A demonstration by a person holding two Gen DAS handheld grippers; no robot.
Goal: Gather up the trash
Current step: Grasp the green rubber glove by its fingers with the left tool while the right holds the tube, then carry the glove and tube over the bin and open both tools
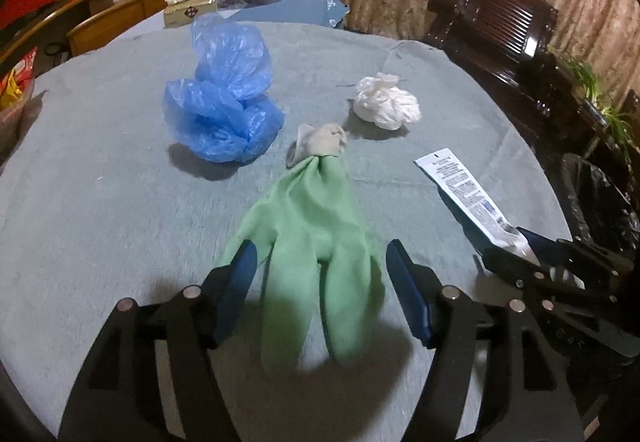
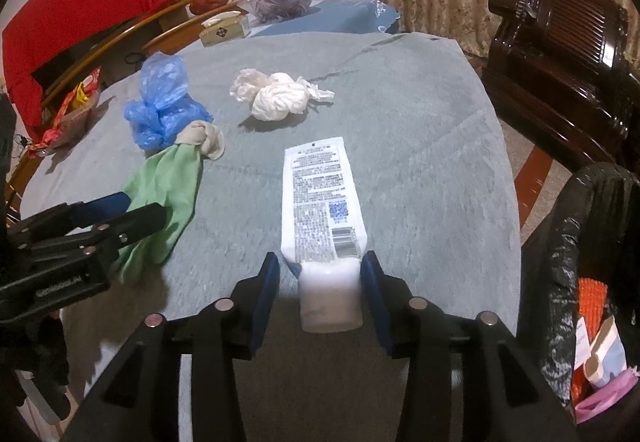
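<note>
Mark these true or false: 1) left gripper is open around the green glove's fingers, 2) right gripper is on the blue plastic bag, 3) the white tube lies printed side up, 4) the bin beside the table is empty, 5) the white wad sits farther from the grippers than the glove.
1) True. The left gripper is open, its fingers either side of the green glove.
2) False. The right gripper brackets the cap end of the white tube; the blue plastic bag lies apart, untouched.
3) True. Text and a barcode face up.
4) False. The black-lined bin already holds items.
5) True. The white wad lies beyond the glove.
</note>
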